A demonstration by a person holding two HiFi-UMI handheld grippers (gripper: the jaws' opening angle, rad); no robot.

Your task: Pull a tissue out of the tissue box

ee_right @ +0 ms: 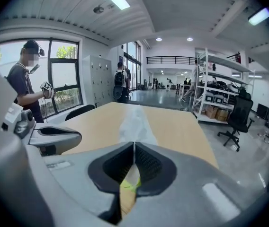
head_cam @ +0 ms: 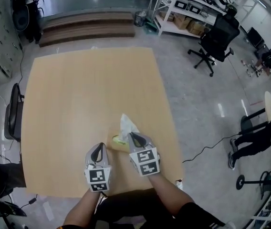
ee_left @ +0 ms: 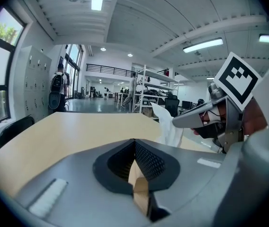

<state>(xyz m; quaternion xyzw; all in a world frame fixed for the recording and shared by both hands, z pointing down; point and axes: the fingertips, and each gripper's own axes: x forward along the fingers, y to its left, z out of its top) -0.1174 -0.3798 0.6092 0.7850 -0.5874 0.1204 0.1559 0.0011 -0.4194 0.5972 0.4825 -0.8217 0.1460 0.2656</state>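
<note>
One tissue [head_cam: 127, 122] stands pinched in the right gripper's [head_cam: 132, 135] jaws, apparently to clear the tissue box [head_cam: 118, 144]. The left gripper's [head_cam: 100, 147] jaws, pressed together, hold nothing.

Both arms reach in from the bottom edge of the head view, the left forearm [head_cam: 84, 208] beside the right forearm [head_cam: 171, 194]. The left gripper [head_cam: 99, 147] sits at lower centre of the frame, its jaws pressed together with nothing between them. The right gripper [head_cam: 134, 136] lies just to its right and slightly higher in the frame, pointing downward, its jaws closed on the tissue [head_cam: 127, 123].
</note>
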